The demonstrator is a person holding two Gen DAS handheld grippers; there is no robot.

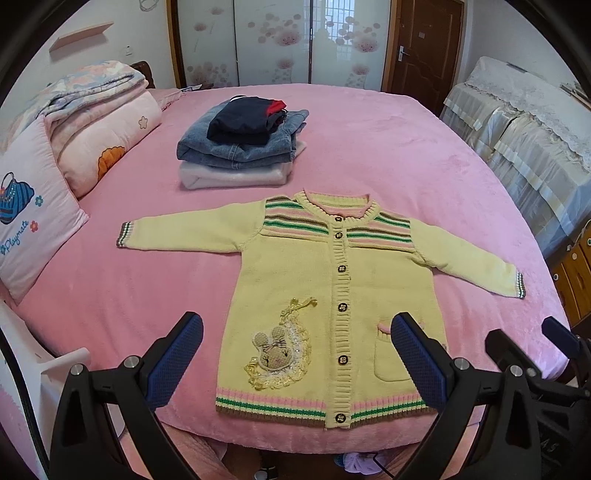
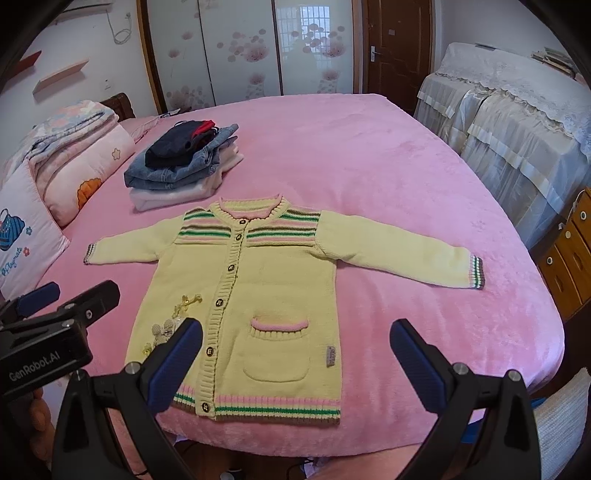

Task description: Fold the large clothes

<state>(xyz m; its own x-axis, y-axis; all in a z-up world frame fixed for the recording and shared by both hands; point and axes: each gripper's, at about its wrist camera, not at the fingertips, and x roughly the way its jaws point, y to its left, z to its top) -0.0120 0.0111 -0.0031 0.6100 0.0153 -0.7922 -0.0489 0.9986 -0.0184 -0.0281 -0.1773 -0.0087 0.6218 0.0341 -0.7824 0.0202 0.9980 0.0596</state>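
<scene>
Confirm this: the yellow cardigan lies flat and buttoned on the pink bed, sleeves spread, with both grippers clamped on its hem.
Wrong on the grippers. Both wrist views show the left gripper and right gripper open, holding nothing. The yellow cardigan does lie flat, buttoned, sleeves spread on the pink bed.

soft even daylight, window (image 1: pixel 334 35) glare at back, strong fisheye bending, dark vignetted corners.

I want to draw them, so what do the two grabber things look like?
Both look the same. The left gripper and right gripper have black plastic arms with silver screws, ending in blue bumpy pads. The left one's black body carries white "GenRobot.AI" lettering. No sleeves show.
</scene>
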